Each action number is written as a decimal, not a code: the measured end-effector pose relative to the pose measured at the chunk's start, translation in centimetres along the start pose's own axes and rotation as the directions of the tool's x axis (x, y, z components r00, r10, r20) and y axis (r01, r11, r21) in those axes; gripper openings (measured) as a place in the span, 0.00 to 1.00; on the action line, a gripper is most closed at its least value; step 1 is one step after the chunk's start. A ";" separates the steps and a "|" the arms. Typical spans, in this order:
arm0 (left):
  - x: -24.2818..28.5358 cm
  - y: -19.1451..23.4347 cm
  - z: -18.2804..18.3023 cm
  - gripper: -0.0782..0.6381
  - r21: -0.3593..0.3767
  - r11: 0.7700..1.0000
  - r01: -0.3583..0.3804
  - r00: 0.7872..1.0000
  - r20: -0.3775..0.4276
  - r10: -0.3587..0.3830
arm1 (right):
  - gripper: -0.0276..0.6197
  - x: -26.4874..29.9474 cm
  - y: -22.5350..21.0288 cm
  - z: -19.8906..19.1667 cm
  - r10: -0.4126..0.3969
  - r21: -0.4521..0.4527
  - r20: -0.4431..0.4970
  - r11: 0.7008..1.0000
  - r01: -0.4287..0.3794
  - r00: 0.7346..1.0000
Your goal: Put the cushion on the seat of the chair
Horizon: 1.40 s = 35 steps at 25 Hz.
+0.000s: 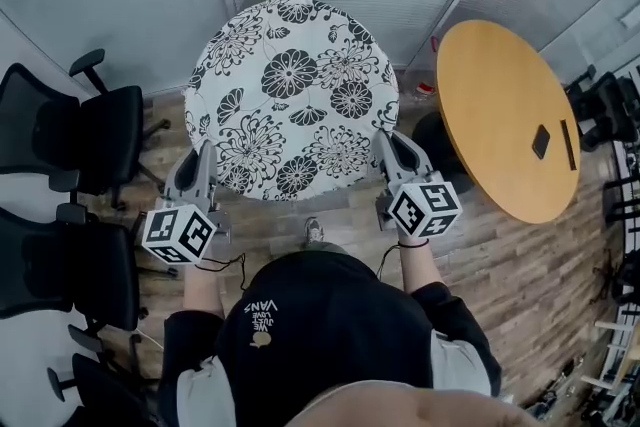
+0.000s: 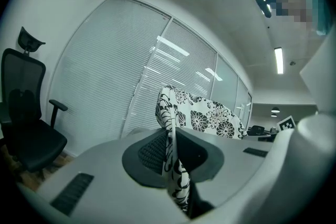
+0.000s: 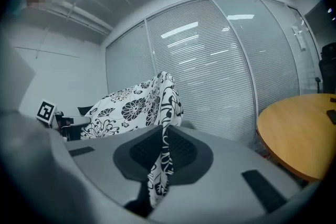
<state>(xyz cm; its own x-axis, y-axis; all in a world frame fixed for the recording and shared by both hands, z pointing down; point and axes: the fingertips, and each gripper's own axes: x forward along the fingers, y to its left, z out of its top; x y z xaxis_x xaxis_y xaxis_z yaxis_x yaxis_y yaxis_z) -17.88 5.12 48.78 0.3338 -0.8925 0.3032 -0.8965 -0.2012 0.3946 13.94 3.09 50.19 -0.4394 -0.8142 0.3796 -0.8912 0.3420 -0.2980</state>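
Currently, cushion (image 1: 290, 100): I pinch its edge in left tool (image 1: 205, 155) and right tool (image 1: 388, 143).
Chair (image 1: 115, 130): I should lower it level.

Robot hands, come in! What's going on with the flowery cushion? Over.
Both shut on cushion edge: left gripper, right gripper. Held up, on no seat yet; chairs off to left. Clear of table at right.

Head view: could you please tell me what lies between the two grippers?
The floral cushion spans from the left gripper to the right gripper, each shut on its edge; the head view shows this.
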 end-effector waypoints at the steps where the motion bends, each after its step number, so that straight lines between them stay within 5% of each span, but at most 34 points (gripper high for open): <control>1: -0.1 -0.1 0.1 0.17 0.002 1.000 0.004 1.000 0.000 -0.004 | 0.09 -0.2 0.1 0.0 -0.003 0.000 0.002 1.000 0.003 1.000; 35: -0.6 -1.3 0.7 0.17 0.010 0.996 -0.083 0.996 -0.012 0.083 | 0.09 0.9 -0.5 0.6 0.082 0.025 -0.039 0.996 -0.081 0.996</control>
<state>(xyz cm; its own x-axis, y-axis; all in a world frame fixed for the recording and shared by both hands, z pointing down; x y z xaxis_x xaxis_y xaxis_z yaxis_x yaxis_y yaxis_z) -17.09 5.65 47.44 0.2613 -0.9013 0.3455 -0.9241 -0.1302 0.3594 14.04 1.93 50.18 -0.5149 -0.7644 0.3880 -0.8497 0.3948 -0.3496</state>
